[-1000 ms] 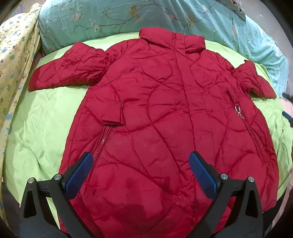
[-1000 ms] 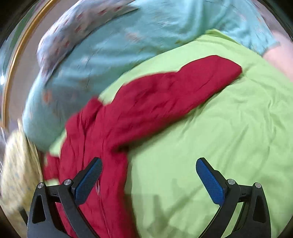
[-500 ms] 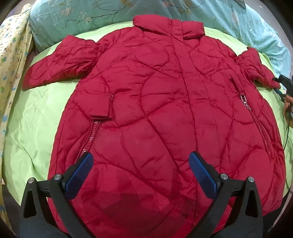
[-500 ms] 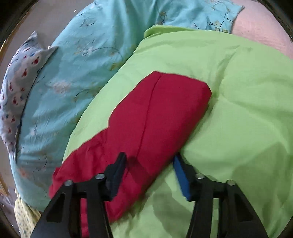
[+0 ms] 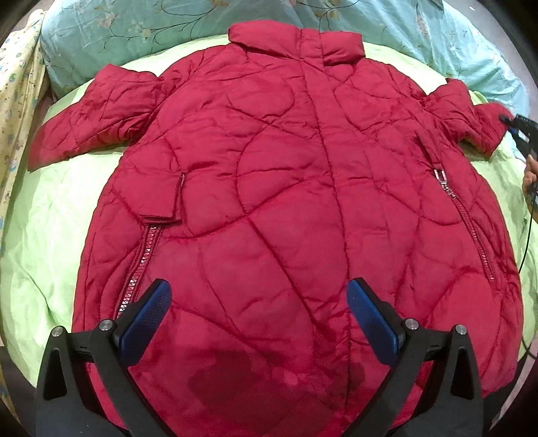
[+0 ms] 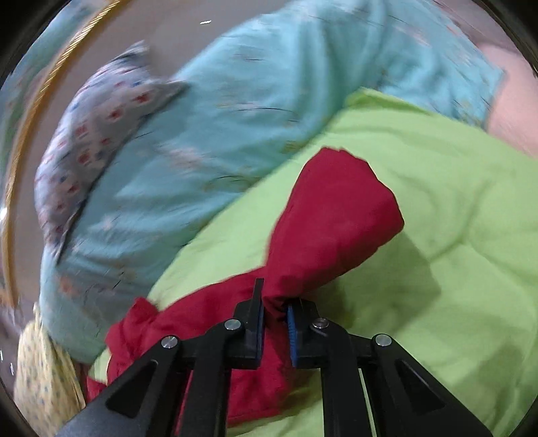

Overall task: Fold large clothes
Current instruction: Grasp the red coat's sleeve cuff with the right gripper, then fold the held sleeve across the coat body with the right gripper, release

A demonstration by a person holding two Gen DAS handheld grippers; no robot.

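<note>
Bed (image 6: 454,208): R gripper (image 6: 274,317) clamps coat sleeve (image 6: 336,215).

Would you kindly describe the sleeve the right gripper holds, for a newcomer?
On the lime-green quilt lies a red quilted coat, collar toward the turquoise pillows. Its right-hand sleeve is the one pinched by the right gripper; the other sleeve lies free.

Red quilted coat (image 5: 289,188), front up, spread flat on green bedding, collar toward the pillows. Closed down the middle; zipped pocket on each side. Both sleeves out sideways; one sleeve (image 6: 333,232) bunched and pinched near its cuff.
</note>
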